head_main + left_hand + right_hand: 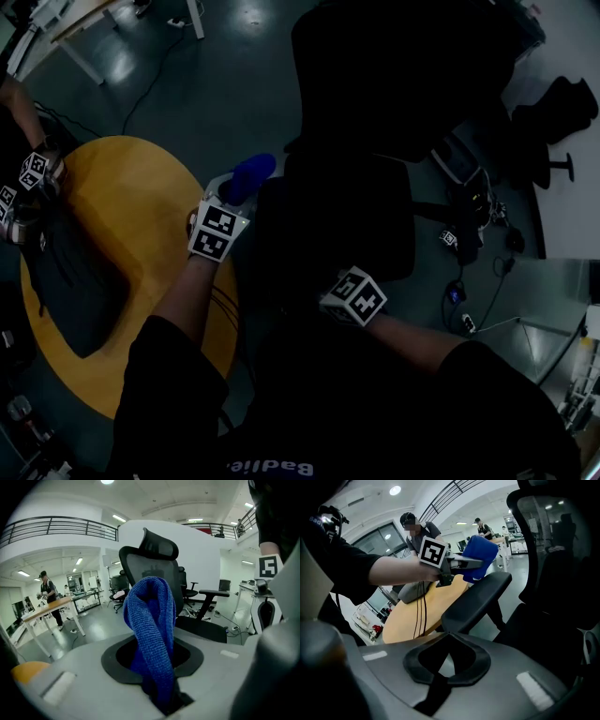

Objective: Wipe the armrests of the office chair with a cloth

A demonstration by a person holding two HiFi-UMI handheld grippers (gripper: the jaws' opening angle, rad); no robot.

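Observation:
A black office chair [347, 187] stands in front of me, very dark in the head view. My left gripper [230, 192] is shut on a blue knitted cloth [251, 176], held at the chair's left side. In the left gripper view the cloth [152, 620] droops out of the jaws and hides them, with the chair's backrest [152, 569] behind it. In the right gripper view the cloth [480, 557] hovers just above the far end of a black armrest [476, 603]. My right gripper [449, 634] sits close to that armrest's near end, its jaws together with nothing between them.
A round wooden table [131, 216] stands on the left, with a black bag [66, 272] lying on it. Another person's marked grippers [28, 178] work at its far edge. Cables and a power strip [464, 281] lie on the floor to the right, and more chairs [553, 112] stand beyond.

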